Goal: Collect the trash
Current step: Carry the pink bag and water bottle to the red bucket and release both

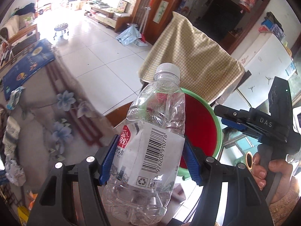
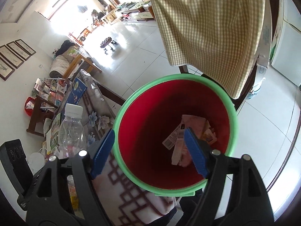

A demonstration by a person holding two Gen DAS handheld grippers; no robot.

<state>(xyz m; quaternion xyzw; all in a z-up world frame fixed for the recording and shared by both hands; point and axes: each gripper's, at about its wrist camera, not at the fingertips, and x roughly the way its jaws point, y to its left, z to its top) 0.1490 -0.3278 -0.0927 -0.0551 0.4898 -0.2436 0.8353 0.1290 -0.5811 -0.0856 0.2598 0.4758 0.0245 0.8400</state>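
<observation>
The left gripper (image 1: 150,158) pinched the empty water bottle (image 1: 150,146) between its fingers near the red bin (image 2: 175,131), where the right gripper (image 2: 150,154) hung spread and empty over paper scraps (image 2: 188,137), so the bottle probably needed dropping in next.

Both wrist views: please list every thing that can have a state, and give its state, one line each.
plastic bottle: capped, empty, clamped in the left gripper.
right gripper: open, nothing between its pads, above the bin.
trash bin: upright, lidless, paper trash at its bottom.
checked cloth: draped over a chair back.
</observation>
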